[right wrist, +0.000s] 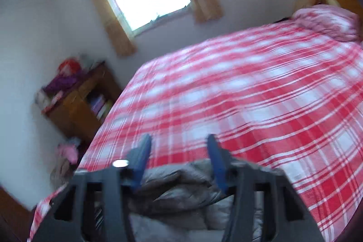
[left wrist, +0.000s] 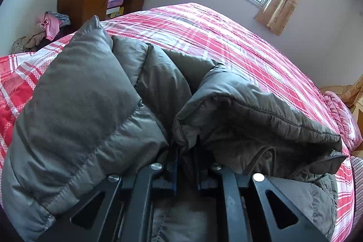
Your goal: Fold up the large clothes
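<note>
Your big red-and-white checked bed cover (left wrist: 238, 42) has the puffy grey padded jacket (left wrist: 86, 94) lying on its near edge. The jacket is soft, light and a bit slippery, so grab a stitched hem. Your left gripper (left wrist: 186, 149) is pinched on a jacket fold. Your right gripper (right wrist: 179, 146) is apart, holding nothing, just above the jacket.

A bulky grey quilted puffer jacket (left wrist: 95, 92) lies bunched on the bed, its puffy panels heaped in thick folds, one stitched edge lifted and curling over the rest, the cloth looking paler where it shows in the right wrist view (right wrist: 181, 187).
</note>
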### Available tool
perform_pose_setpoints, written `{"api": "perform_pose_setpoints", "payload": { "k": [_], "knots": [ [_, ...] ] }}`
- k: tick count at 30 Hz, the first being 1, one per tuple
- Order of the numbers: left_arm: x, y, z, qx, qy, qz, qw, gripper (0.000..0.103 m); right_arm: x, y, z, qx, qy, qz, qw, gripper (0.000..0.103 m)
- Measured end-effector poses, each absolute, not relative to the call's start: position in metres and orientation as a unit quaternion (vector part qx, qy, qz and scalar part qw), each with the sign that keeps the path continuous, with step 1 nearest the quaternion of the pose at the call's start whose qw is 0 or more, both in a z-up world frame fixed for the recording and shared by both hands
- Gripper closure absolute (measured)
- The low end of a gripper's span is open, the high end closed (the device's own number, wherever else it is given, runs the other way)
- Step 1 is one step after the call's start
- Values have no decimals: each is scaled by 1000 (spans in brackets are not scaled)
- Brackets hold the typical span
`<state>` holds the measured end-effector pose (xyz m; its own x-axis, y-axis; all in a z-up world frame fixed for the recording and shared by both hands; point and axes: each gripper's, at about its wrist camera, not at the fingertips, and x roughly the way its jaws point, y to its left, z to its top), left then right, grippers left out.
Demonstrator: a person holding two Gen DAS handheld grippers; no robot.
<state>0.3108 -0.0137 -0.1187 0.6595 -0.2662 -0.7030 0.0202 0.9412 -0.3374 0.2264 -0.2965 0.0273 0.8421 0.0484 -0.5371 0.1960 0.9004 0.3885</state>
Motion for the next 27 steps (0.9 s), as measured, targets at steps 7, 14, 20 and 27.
{"api": "perform_pose_setpoints", "payload": {
  "k": [7, 14, 20, 27],
  "knots": [
    [310, -13, -120, -152, 404, -80, 898, 90, 241, -280, -65, 258, 423, 39, 868, 81],
    [309, -11, -119, -154, 403, -83, 899, 90, 213, -289, -112, 278, 448, 29, 849, 86],
    [309, -11, -119, -152, 402, -83, 899, 90, 206, -296, -37, 241, 369, -6, 897, 83],
    [309, -11, -119, -153, 402, -84, 899, 90, 277, -272, -57, 213, 416, -49, 883, 78]
  ]
}}
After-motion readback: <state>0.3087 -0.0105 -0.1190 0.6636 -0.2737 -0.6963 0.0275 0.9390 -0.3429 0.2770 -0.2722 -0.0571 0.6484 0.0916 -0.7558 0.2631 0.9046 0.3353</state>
